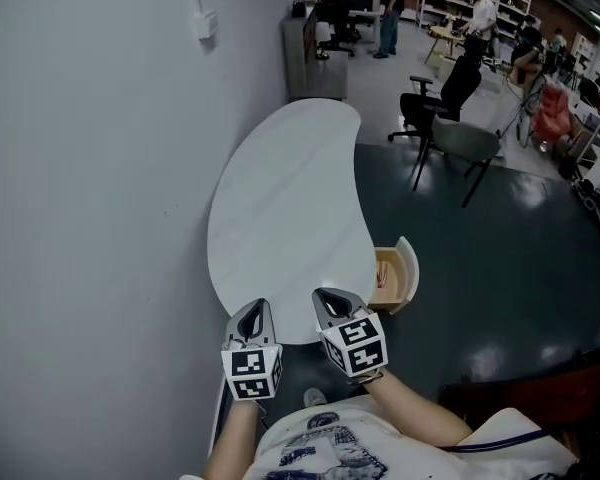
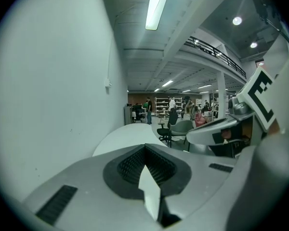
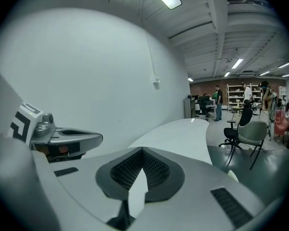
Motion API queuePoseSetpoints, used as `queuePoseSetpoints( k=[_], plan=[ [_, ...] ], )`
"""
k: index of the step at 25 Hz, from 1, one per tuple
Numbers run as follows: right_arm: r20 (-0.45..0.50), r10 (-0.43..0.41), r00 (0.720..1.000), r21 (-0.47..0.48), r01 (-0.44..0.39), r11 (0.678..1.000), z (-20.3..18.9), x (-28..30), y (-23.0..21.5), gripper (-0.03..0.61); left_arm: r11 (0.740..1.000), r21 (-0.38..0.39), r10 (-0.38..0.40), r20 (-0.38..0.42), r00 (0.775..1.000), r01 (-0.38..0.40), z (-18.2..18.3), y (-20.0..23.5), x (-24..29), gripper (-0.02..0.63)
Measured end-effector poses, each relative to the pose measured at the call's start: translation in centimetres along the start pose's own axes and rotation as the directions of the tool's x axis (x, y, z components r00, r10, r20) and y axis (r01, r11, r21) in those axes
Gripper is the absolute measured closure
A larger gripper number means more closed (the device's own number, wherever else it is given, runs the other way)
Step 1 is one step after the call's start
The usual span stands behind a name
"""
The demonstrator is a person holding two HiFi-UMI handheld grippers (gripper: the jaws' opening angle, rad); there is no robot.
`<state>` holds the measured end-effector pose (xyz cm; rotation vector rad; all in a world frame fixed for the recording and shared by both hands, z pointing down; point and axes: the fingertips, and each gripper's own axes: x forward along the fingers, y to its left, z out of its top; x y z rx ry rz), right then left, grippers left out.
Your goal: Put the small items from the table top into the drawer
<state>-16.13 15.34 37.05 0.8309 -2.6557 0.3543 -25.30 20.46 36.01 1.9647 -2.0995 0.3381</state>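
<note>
Our grey left gripper (image 1: 255,313) and right gripper (image 1: 328,298): ribbed black pads (image 3: 135,170) pressed together, empty, above the smooth white kidney-shaped table (image 1: 280,198). Right of them the pale wooden drawer (image 1: 407,268) stands open, small items (image 1: 381,272) inside.

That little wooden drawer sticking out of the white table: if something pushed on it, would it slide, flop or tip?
The drawer would probably slide straight in, not tip: it hangs open from the edge of the table. It looks like thin pale wood, so likely stiff and light. Its curved front might let an off-centre push glance aside.
</note>
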Motion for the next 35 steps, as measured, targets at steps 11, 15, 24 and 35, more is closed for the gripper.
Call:
queuePoseSetpoints(
  k=[11,15,24,35],
  plan=[
    [-0.019,-0.016,1.0,-0.037,0.016,0.999,-0.2,2.0,1.0,0.558,1.0,-0.014,0.0,0.008,1.0,0.0,-0.6,2.3,0.3,0.591],
    [-0.02,-0.022,1.0,-0.025,0.022,0.999,-0.3,2.6,0.5,0.558,0.999,-0.042,-0.015,0.036,0.999,0.017,-0.4,2.3,0.8,0.589],
    [-0.024,-0.025,0.999,-0.021,0.025,0.999,0.1,2.7,-0.1,0.558,1.0,-0.026,-0.008,0.008,1.0,0.009,-0.3,2.3,1.6,0.59],
    [-0.034,-0.036,0.999,-0.012,0.036,0.999,-0.4,3.8,-0.6,0.558,1.0,-0.021,-0.02,-0.004,1.0,0.02,-0.7,2.7,2.8,0.59]
  ],
)
